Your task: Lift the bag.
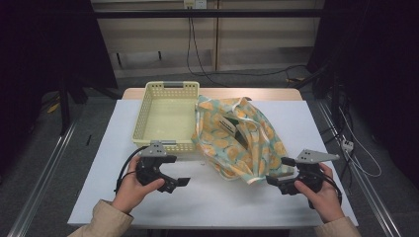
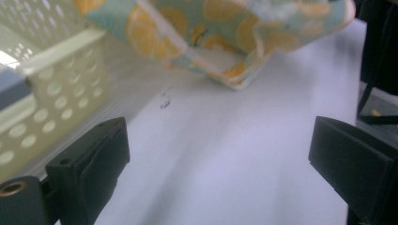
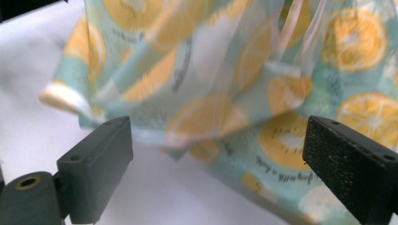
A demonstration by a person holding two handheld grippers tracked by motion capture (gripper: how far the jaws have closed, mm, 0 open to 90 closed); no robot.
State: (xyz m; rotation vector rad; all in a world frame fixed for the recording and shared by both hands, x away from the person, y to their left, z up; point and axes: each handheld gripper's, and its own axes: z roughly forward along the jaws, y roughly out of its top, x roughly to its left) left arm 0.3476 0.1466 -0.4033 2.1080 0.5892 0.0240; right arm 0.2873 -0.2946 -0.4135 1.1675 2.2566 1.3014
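My left gripper (image 1: 180, 182) hangs wide open and empty just in front of the pale yellow perforated plastic basket (image 1: 143, 116); the crumpled teal orange-slice-print cloth (image 1: 242, 138) lies against the basket's right side, so my right gripper (image 1: 273, 180), jaws spread and empty, faces its near edge for a grab.

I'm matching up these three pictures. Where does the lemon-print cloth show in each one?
High view: lemon-print cloth lies crumpled at table centre, right of the yellow basket.
Left gripper view: cloth along the top edge, basket at left.
Right gripper view: cloth close ahead, across the upper frame.
Shared landmark: the white tabletop.
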